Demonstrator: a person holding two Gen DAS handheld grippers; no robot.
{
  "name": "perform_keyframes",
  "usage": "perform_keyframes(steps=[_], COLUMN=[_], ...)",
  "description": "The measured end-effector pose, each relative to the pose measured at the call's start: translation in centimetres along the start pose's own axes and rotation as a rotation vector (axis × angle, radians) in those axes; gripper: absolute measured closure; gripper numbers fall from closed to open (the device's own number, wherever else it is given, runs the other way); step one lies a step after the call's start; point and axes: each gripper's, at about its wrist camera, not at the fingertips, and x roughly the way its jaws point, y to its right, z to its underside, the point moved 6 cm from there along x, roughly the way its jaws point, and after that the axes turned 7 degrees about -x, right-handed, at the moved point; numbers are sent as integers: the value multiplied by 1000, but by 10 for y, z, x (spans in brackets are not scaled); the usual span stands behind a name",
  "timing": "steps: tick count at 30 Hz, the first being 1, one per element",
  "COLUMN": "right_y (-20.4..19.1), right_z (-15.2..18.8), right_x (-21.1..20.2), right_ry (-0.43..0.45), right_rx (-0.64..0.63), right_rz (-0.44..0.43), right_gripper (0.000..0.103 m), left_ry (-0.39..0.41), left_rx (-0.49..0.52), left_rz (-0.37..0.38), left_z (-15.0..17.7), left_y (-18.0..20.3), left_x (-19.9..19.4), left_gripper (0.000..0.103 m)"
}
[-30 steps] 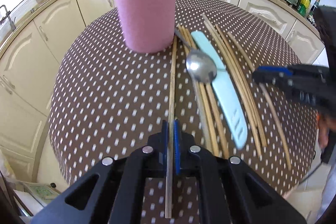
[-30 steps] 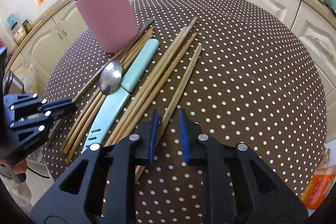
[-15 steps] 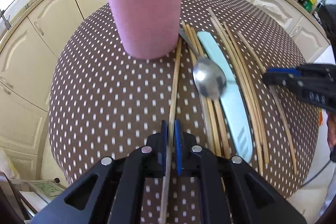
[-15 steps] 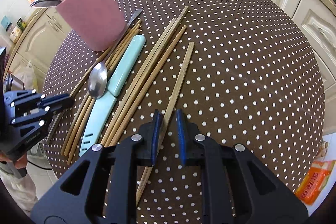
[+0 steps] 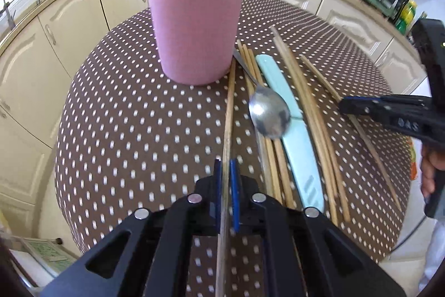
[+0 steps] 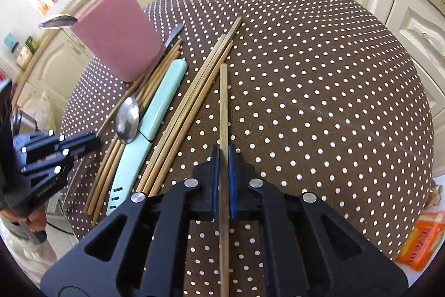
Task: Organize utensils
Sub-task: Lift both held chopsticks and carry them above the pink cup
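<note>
Now left gripper [image 5: 225,171] fingers pinching slim wooden chopstick [image 5: 228,113], right gripper [image 6: 223,157] fingers likewise clamping another chopstick [image 6: 223,107].

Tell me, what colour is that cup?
Pink; the cup shows best in the left wrist view.

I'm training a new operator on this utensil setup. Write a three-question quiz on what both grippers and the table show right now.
1. True or false: the left gripper is shut on a chopstick.
2. Multiple choice: what does the right gripper hold? A) the spoon B) a chopstick C) the knife
3. Fill in: the loose spoon on the table has its bowl resting partly on the light blue ____.

Key:
1. True; its chopstick points toward the pink cup.
2. B; that chopstick lies apart from the other bundles.
3. knife.
</note>
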Motion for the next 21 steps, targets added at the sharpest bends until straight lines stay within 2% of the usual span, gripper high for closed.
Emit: perform_keyframes(steps=[6, 13, 16, 21], right_y=[4, -14, -21, -35], right_z=[-1, -15, -26, -39], right_x=[-35, -88, -108, -142], right_ry=[144, 335, 424, 575], right_rx=[28, 7, 2, -8], right_rz=[-50, -95, -115, -138], right_gripper=[96, 96, 96, 96], left_ry=[104, 262, 338, 536], left_rx=[-26, -61, -80, -114], left_rz=[71, 159, 195, 248], left_z=[30, 41, 37, 12], left_y=[-7, -11, -13, -19], left_x=[-37, -85, -105, -148], left_gripper=[98, 98, 98, 98])
